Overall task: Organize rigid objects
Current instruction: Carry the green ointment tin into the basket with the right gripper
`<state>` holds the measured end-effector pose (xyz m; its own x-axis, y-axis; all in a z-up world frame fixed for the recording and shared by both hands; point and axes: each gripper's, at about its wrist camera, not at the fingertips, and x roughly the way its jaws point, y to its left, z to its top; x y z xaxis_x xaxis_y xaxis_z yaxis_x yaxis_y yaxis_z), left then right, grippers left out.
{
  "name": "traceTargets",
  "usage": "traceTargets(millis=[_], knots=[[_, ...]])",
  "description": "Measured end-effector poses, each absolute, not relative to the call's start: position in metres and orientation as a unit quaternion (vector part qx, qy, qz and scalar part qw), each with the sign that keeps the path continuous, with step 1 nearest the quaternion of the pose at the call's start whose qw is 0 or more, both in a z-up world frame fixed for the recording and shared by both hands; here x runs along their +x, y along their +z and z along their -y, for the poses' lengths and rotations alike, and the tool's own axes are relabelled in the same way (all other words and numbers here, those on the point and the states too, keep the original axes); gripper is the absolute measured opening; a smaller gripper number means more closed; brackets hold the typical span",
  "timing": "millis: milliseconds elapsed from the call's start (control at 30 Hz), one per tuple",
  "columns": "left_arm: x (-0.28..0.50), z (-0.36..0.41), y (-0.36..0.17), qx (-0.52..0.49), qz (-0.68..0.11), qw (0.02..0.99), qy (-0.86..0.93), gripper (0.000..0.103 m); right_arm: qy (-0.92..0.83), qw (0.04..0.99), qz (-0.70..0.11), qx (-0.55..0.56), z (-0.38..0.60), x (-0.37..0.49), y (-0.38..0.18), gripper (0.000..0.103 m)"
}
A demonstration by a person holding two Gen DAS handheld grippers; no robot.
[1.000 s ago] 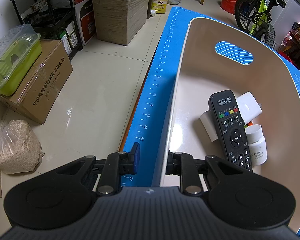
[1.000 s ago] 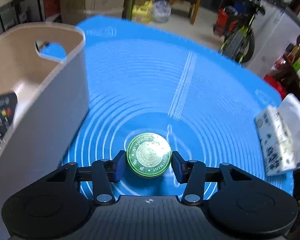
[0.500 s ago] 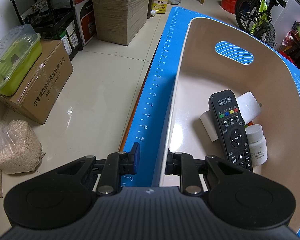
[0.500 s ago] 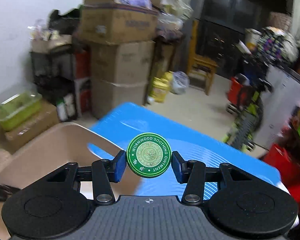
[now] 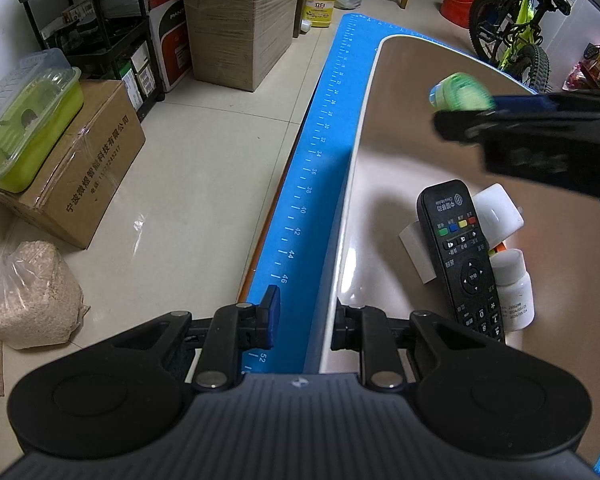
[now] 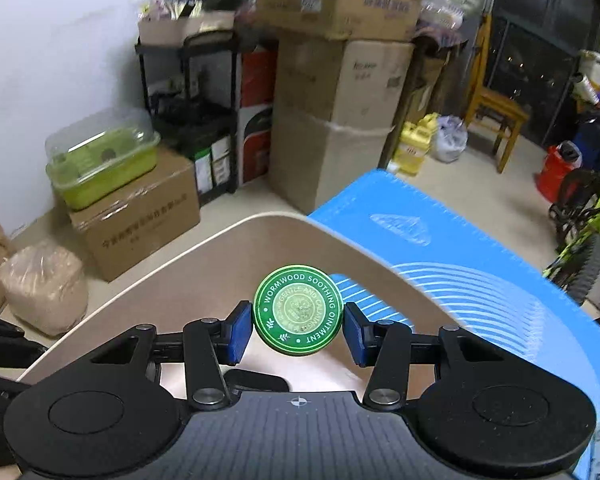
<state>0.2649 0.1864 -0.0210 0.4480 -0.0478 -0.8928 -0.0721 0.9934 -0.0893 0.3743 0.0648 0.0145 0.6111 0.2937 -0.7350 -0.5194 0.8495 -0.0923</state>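
My right gripper (image 6: pixel 298 330) is shut on a round green ointment tin (image 6: pixel 298 315) and holds it in the air above the beige bin (image 6: pixel 180 276). In the left wrist view the tin (image 5: pixel 462 96) shows blurred over the bin's inside (image 5: pixel 384 152). My left gripper (image 5: pixel 304 318) is shut on the bin's near-left rim (image 5: pixel 332 320), one finger outside and one inside. In the bin lie a black remote (image 5: pixel 458 256), a white pill bottle (image 5: pixel 514 292) and a white block (image 5: pixel 498 212).
The bin stands on a blue mat (image 5: pixel 304 200) with a ruler scale along its left edge. On the floor to the left are cardboard boxes (image 5: pixel 80 168), a green lidded container (image 5: pixel 24 120) and a sack (image 5: pixel 28 292). A bicycle (image 5: pixel 516 32) stands at the back right.
My right gripper lifted the green tin off the blue mat and carried it left, over the bin. My left gripper has held still on the bin rim.
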Motion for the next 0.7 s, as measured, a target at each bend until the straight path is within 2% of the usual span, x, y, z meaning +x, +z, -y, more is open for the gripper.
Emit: traceTargets(millis=[400,700], knots=[[0.266,-0.187,-0.021,-0.059,-0.525,0.849,0.005,0.025,0.221,0.865,-0.421,-0.162,-0.089,0.400,-0.026,0.054],[0.266,-0.186,-0.022,-0.058,-0.525,0.849,0.004,0.026,0.218,0.829,-0.486,-0.173,-0.098,0.412,-0.057,0.054]])
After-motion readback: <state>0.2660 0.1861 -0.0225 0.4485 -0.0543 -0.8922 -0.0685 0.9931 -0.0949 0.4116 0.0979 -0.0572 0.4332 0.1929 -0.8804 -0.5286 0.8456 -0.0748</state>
